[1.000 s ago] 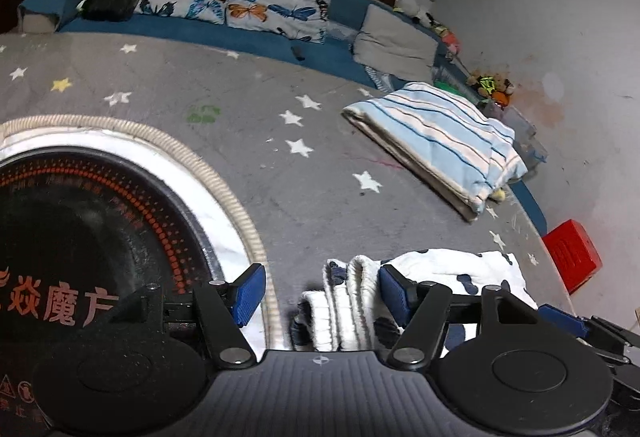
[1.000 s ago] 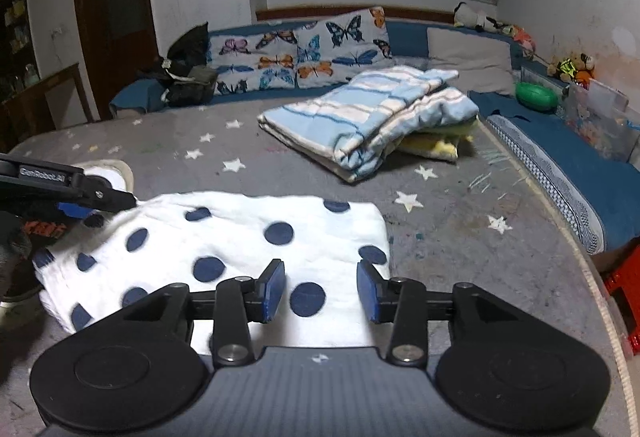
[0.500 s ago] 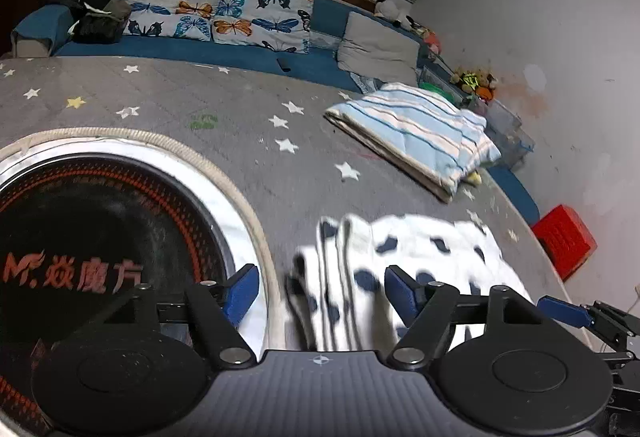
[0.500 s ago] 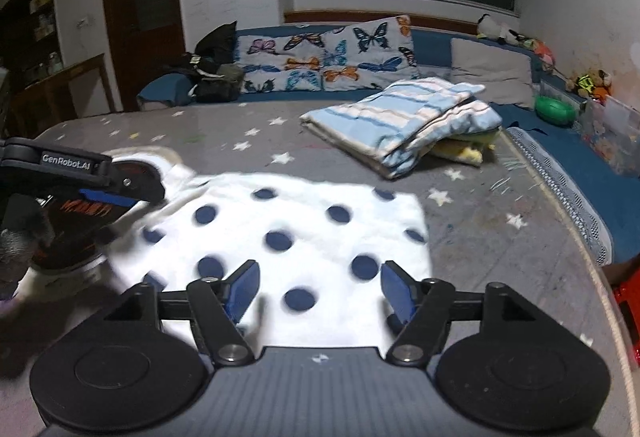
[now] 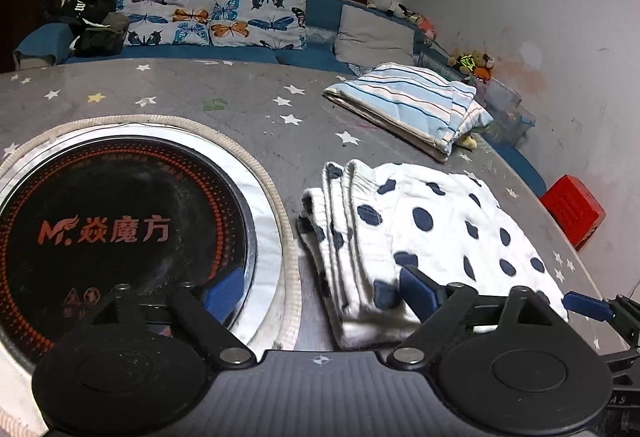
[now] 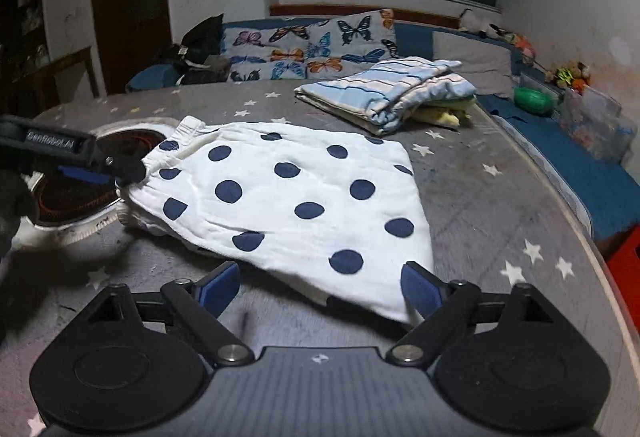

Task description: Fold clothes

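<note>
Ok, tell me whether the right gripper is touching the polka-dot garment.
Cannot tell: in the right wrist view the right gripper stands open at the polka-dot garment's near hem, with no clear gap.

My left gripper (image 6: 86, 173) hides the waistband corner of the polka-dot garment (image 6: 288, 193), its near edge slips behind my right finger (image 6: 420, 287), the red box (image 6: 626, 273) is cut off, and the shelf toys (image 6: 568, 73) are too small to identify.

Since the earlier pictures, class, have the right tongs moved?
Yes. The right tongs have backed off the polka-dot garment, whose near hem now lies ahead of them; their jaws have just been opening, empty.
</note>
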The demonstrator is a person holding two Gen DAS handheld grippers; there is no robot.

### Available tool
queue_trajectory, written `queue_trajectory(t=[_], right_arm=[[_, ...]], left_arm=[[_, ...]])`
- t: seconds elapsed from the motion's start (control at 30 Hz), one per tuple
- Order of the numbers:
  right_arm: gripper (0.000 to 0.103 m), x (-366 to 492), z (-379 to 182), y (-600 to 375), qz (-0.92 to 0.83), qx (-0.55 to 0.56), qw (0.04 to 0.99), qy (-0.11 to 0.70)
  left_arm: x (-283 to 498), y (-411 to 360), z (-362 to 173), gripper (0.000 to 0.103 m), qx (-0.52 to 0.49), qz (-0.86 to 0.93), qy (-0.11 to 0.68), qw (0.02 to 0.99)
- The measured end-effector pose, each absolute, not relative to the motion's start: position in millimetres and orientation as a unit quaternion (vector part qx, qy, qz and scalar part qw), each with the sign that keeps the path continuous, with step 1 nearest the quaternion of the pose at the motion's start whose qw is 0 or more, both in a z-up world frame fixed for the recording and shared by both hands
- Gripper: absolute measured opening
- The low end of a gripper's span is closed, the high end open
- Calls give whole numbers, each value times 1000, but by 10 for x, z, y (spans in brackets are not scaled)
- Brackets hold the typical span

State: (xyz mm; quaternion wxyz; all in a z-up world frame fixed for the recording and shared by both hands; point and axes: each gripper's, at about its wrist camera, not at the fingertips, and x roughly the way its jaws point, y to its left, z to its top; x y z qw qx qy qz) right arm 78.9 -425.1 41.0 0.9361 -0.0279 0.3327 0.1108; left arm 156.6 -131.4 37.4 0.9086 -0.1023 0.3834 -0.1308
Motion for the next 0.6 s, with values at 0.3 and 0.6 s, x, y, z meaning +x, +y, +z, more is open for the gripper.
queue_trajectory(t=[0.3,0.6], right_arm=[[103,637,465,-4156,91,-3,942,324],[103,492,491,-3989,69,7,944,322]], left_arm=[[1277,-1291,424,102,-85,-146,366,915],[1023,-1232,453,103,-68,-152,353,921]])
